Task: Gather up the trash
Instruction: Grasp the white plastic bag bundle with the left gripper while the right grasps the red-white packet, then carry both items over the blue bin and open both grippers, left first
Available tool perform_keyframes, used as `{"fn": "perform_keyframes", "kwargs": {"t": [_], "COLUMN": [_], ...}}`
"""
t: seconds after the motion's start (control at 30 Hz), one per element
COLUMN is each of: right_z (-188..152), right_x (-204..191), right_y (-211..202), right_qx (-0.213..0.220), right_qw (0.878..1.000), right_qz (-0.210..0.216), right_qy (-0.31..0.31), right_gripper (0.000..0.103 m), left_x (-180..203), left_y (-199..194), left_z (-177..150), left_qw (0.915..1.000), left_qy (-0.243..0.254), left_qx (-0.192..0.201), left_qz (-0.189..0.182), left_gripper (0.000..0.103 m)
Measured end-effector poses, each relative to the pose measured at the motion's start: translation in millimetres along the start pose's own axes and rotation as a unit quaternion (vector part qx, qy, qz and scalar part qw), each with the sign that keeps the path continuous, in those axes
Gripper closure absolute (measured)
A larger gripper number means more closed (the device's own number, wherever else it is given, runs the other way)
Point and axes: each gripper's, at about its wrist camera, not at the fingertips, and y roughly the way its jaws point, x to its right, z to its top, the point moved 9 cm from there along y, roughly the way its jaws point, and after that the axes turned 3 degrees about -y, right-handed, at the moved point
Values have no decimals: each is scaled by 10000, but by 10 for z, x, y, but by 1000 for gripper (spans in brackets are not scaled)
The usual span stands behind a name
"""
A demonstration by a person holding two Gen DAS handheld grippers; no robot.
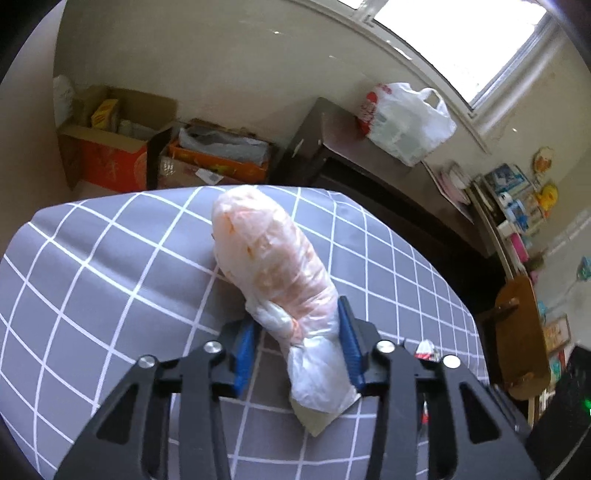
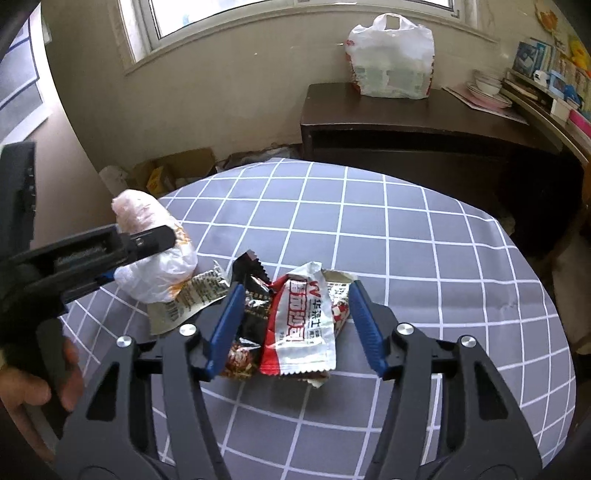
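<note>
Grey checked surface (image 2: 406,258); window (image 2: 295,7) at 12 o'clock. Left gripper (image 1: 301,339) pinching plastic bag (image 1: 273,266). Right gripper (image 2: 295,325) spread around wrappers (image 2: 295,325), untouched.

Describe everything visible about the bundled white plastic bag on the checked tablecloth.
The plastic bag bundle is a long, crumpled roll of thin, translucent white film with orange-pink showing through. It lies on the grey checked tablecloth, its near end over a flattened wrapper. The left gripper straddles its narrower near end, blue fingers at both sides; the right one clearly touches.
</note>
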Motion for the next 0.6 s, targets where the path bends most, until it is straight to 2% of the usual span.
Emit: {"fn": "perform_keyframes", "kwargs": {"t": [0.1, 0.17, 0.3, 0.43, 0.6], "right_z": [-1, 4, 39, 122, 226], "right_x": [6, -2, 7, -17, -361], "right_y": [38, 20, -91, -385, -801], "right_qx": [-19, -38, 94, 358, 612], "right_qw": [9999, 9998, 9996, 9993, 9975], "right_qz": [-112, -116, -193, -79, 326], "right_qy": [-102, -167, -182, -51, -134], "right_gripper": [67, 70, 71, 71, 71], "left_x": [-21, -40, -44, -27, -71], "left_y": [-102, -206, -431, -682, -1091], "left_z": [-18, -8, -6, -20, -54], "left_qw": [9999, 9996, 9989, 9977, 9957], "left_qy": [116, 207, 319, 476, 626], "left_qx": [66, 153, 299, 425, 620], "left_qz": [-64, -87, -171, -227, -281], "left_gripper": [67, 67, 67, 67, 67]}}
